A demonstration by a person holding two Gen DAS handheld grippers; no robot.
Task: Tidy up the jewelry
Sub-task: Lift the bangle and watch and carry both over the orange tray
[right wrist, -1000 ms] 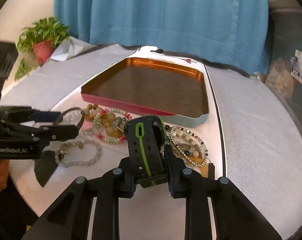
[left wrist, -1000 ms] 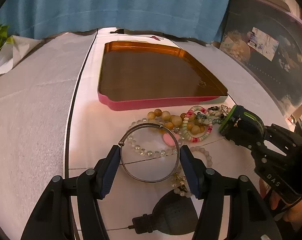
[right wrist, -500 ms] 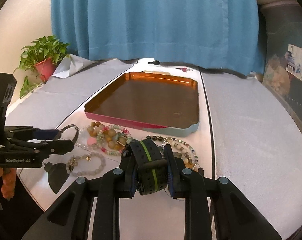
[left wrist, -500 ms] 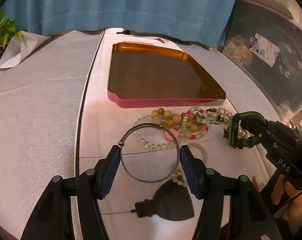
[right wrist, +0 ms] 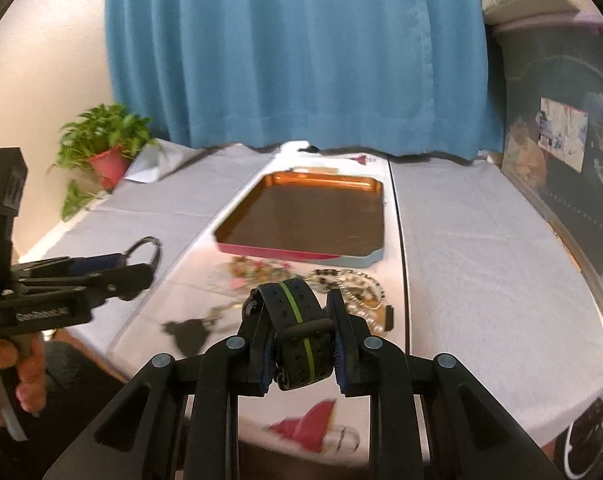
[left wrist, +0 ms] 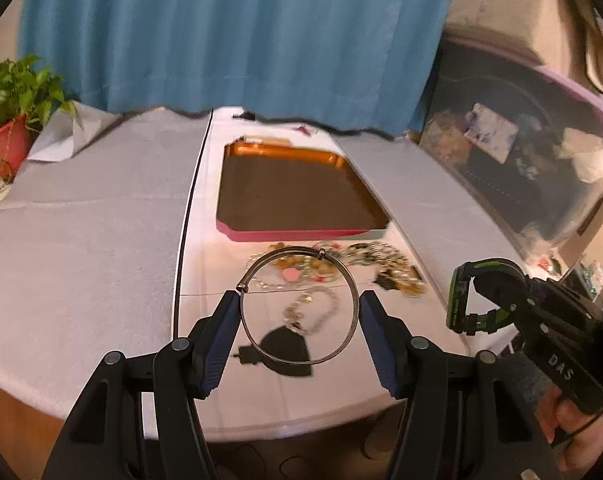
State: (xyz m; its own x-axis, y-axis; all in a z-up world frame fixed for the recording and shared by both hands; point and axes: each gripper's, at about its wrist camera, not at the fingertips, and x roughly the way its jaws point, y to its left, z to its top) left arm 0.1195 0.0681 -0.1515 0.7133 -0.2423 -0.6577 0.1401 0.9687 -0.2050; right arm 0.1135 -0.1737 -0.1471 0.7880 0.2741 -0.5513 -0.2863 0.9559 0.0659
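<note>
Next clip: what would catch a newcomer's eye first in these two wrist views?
The thin metal bangle, spanned between the left claw's blue pads above the table, and the black watch band with a green stripe pinched in the right claw. Beyond them, a heap of beaded jewelry lies beside the near edge of the pink tray.

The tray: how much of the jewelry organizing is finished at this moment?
Nothing is placed: the tray holds no jewelry. In hand: the left gripper clamps a metal bangle, the right gripper a black-green band. The bead pile on the table remains.
</note>
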